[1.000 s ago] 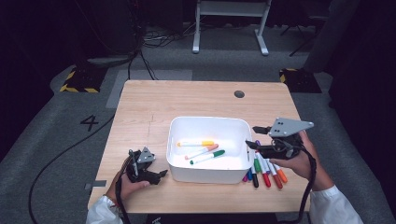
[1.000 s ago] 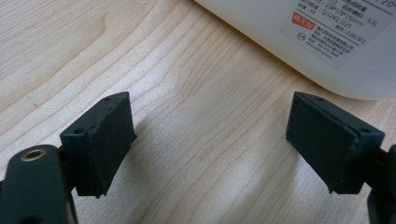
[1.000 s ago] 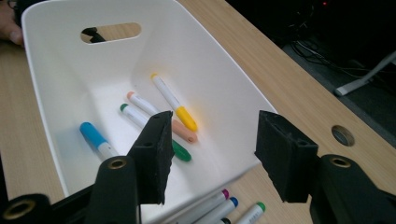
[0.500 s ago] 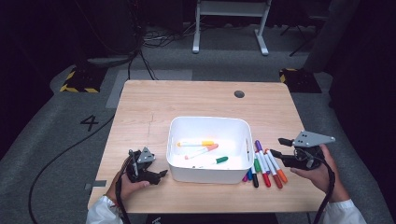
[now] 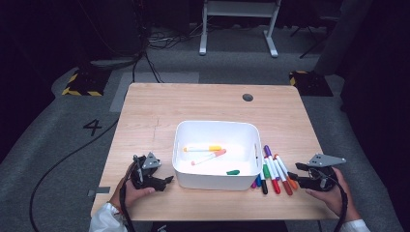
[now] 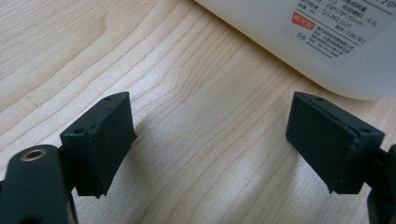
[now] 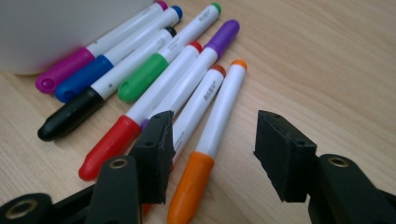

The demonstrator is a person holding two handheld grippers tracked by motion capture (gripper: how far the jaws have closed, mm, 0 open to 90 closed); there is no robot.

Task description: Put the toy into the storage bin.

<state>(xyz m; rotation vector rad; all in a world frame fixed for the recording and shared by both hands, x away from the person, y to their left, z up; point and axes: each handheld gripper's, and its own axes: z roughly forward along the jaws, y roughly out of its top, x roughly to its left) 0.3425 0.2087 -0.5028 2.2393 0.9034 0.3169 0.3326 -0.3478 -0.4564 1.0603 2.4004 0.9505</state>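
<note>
While the right gripper (image 7: 212, 154) sits low at the right edge of the table, its jaws are spread with nothing pinched, straddling the orange marker (image 7: 210, 144) at the near end of the marker row, lower middle of the right gripper view. That marker and the red-orange one (image 7: 198, 109) beside it have small print on the white barrel, too tiny to read. In the high view the row of markers (image 5: 273, 171) lies just right of the white bin (image 5: 193, 176), which holds three more. The left gripper (image 6: 210, 140) rests at lower left of the table, jaws wide apart over bare wood. Upper right of its view shows the bin's label (image 6: 338, 28) with a red logo patch and lines of print I can't make out properly.
</note>
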